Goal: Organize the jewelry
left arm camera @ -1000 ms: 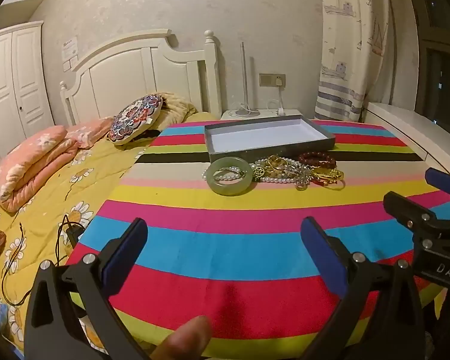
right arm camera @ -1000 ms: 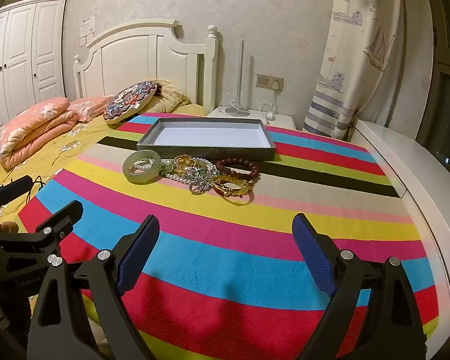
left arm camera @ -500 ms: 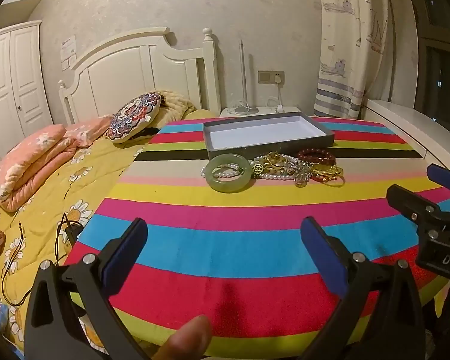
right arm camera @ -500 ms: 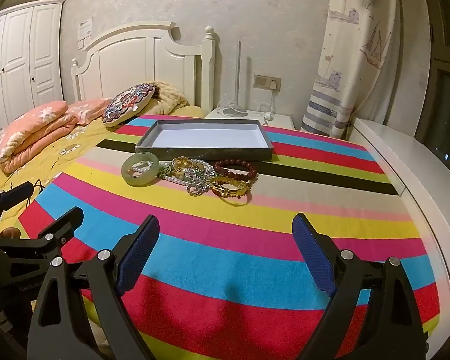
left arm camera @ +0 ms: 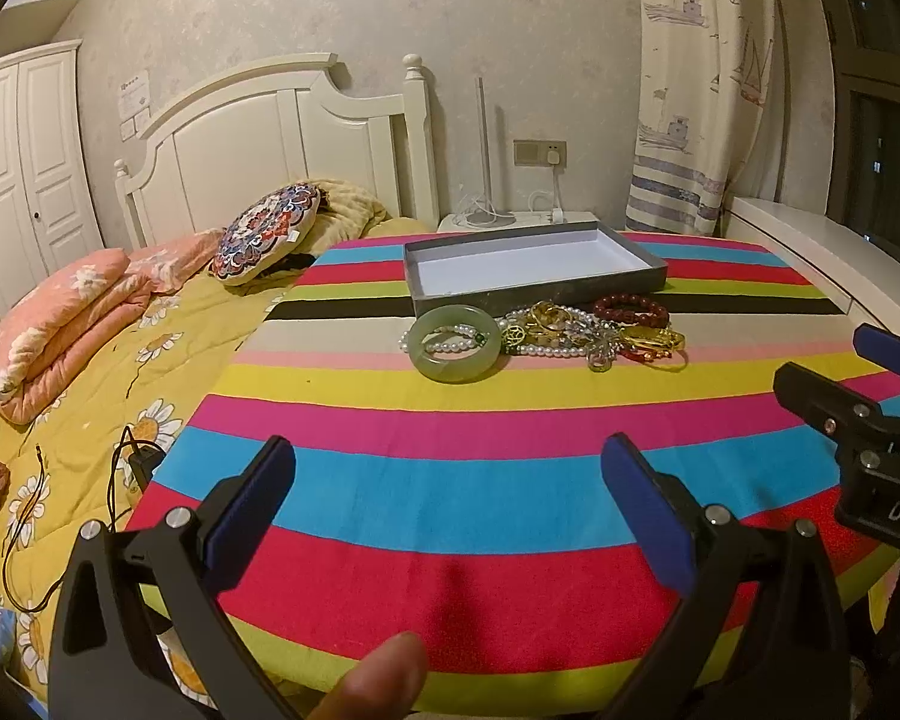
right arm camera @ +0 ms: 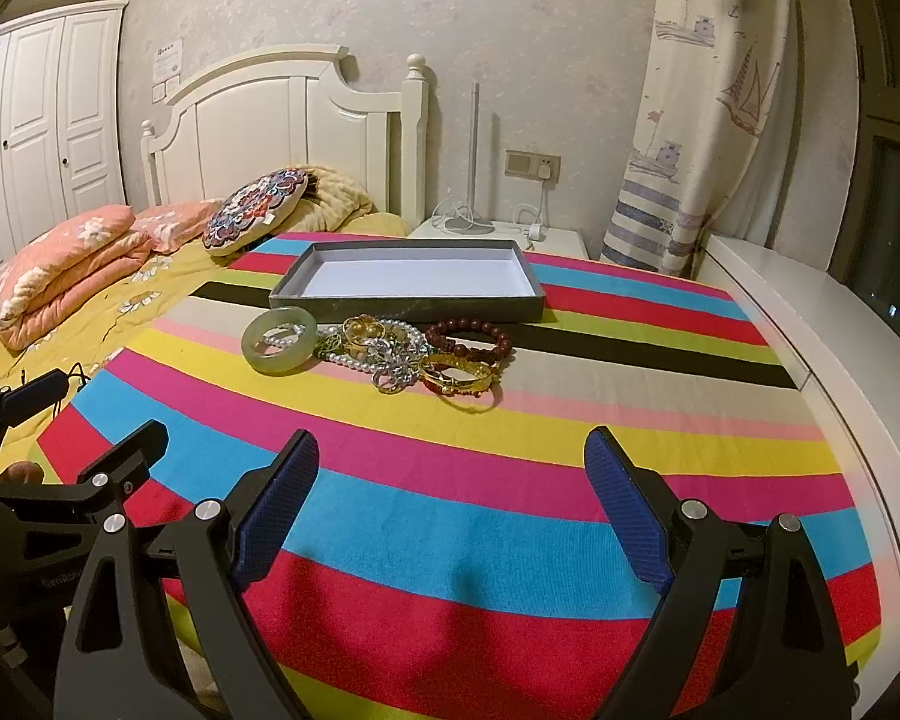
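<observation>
Jewelry heap on striped cloth, just in front of tray. Leftmost: jade-green bangle, thick, smooth, translucent ring lying flat on a loop of pearl beads. Centre: tangled pearl strands, gold-toned rings, silvery sparkling piece. Right: dark red round-bead bracelet and shiny gold bangle, touching each other. Pieces overlapping; individual links too small to separate.

Tray: shallow rectangular box, grey outer walls, white matte floor, nothing seen inside. Near edge almost touching the heap.

Striped cloth: knitted-looking, broad bands of red, blue, pink, yellow, green, black, beige, spread over the bed.

Left tongs: wide apart, nothing between, blue textured pads on black arms, hovering above blue and red bands, well short of the heap. Fingertip visible at lower frame edge. Right tongs: likewise wide apart, holding nothing, same distance back.

Further out: yellow daisy-print quilt, folded pink quilt, round patterned cushion, white panelled headboard, ship-print curtain.
</observation>
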`<action>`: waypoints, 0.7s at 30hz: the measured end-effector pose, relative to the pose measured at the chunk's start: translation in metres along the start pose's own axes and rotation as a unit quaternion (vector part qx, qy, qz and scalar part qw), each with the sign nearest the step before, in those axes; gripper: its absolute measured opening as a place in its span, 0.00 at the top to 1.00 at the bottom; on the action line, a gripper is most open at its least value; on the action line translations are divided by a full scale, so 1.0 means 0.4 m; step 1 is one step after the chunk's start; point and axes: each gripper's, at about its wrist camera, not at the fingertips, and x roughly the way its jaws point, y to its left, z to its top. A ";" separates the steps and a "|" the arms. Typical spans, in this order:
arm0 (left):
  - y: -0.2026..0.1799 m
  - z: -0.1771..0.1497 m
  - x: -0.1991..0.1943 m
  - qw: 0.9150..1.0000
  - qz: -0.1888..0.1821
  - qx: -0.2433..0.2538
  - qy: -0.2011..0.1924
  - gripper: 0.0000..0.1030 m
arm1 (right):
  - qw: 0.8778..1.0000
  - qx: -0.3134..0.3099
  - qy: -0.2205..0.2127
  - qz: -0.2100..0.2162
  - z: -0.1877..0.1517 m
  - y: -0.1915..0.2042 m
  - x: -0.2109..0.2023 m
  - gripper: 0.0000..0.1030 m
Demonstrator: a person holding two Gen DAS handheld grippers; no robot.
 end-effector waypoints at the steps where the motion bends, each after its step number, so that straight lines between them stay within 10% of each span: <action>1: 0.000 0.000 0.001 1.000 0.000 0.000 0.000 0.02 | 1.000 0.001 0.000 0.000 0.001 -0.001 0.000 0.16; 21: -0.008 0.001 0.007 1.000 0.000 0.001 -0.003 0.02 | 1.000 0.006 -0.002 -0.001 0.000 -0.003 -0.001 0.16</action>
